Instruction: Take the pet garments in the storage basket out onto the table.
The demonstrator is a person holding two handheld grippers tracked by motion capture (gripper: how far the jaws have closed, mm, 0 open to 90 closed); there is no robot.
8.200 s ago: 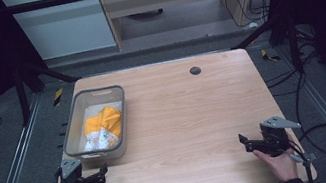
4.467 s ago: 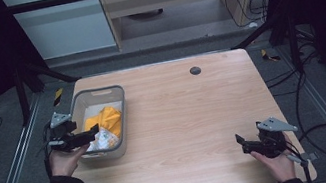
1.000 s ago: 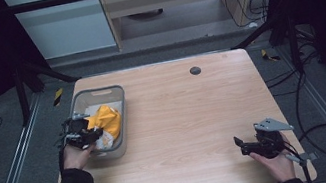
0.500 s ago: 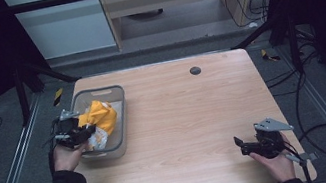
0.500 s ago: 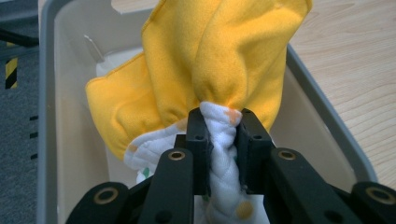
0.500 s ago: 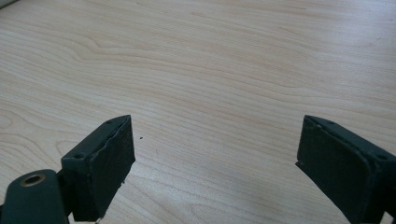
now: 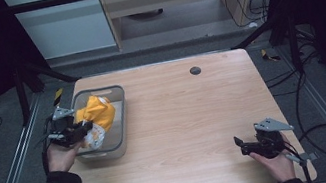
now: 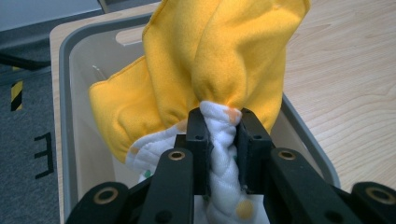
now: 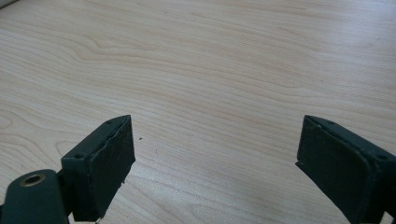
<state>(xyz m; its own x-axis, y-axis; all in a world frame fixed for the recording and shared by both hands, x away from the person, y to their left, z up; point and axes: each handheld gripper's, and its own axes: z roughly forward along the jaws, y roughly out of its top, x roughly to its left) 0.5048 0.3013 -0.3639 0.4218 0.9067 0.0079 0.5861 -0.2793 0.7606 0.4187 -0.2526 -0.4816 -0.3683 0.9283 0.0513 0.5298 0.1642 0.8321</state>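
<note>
Left gripper [image 8: 219, 135] at the near left edge of the grey bin [image 7: 118, 110], jaws clamped on a twisted white fold of the yellow-and-white cloth [image 8: 219, 60]. Cloth bunched and raised above the bin rim, yellow side billowing up past the jaws, lower part hanging inside the bin. Bin on the left side of the wooden worktop [image 7: 191, 117]. Right gripper [image 9: 215, 158] low over bare worktop at the near right corner, jaws wide apart, holding nothing. Small dark round spot [image 7: 195, 70] near the far edge.

Yellow cloth [image 8: 219, 56] — higher above bin [image 7: 121, 111]
</note>
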